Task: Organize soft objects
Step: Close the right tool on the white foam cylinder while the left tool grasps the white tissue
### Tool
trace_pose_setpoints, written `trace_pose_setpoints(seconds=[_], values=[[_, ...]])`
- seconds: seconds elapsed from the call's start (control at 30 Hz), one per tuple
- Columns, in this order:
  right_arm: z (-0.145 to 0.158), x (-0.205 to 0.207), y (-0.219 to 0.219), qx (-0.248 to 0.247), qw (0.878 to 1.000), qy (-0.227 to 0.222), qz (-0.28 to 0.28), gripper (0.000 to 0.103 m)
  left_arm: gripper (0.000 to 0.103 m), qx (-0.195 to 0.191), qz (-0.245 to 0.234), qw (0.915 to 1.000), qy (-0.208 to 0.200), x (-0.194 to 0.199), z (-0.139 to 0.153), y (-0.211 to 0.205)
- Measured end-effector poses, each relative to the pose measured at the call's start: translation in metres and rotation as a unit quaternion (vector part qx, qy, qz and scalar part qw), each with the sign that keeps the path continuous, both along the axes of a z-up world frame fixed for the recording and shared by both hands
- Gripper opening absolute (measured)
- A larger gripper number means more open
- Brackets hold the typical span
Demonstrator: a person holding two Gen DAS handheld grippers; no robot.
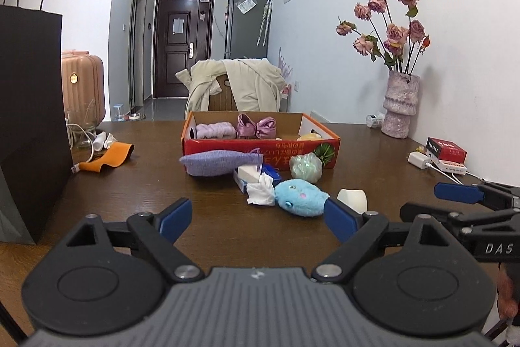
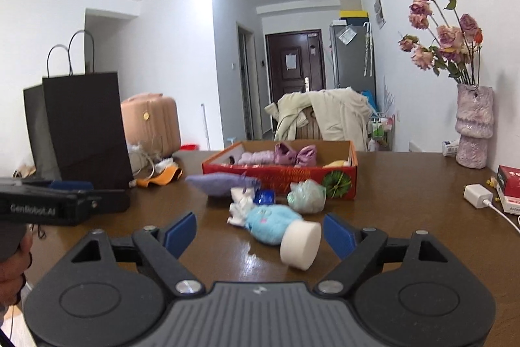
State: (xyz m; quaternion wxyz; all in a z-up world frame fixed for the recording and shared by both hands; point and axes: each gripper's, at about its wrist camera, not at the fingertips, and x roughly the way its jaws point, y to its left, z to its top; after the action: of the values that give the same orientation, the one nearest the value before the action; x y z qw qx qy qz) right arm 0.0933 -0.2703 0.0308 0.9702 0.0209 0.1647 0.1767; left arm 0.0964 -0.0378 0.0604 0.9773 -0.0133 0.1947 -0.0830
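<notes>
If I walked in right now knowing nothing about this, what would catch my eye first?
Probably the red cardboard box in the middle of the wooden table, with purple fabric pieces inside. In front of it lies a scatter of soft things, the fluffy blue plush toy nearest, beside a white sponge. At the table's right end, a pink vase of dried roses stands against the wall.

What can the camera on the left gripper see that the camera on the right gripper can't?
Only the left wrist view shows the right gripper, open, at its right edge. Only the right wrist view shows the left gripper at its left edge, and the round flat face of the white roll. Both show the red box, blue plush toy, purple pouch, green mesh ball, black bag and flower vase.
</notes>
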Motion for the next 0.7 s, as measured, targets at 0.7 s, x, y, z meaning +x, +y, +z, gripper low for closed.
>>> trace_pose_setpoints(seconds=[0.7], values=[[-0.039,0.081,-0.001,-0.006,0.996,0.09,-0.014,0.064,0.085,-0.01,-0.012,0.9968,0.078,0.107,-0.038,-0.022]])
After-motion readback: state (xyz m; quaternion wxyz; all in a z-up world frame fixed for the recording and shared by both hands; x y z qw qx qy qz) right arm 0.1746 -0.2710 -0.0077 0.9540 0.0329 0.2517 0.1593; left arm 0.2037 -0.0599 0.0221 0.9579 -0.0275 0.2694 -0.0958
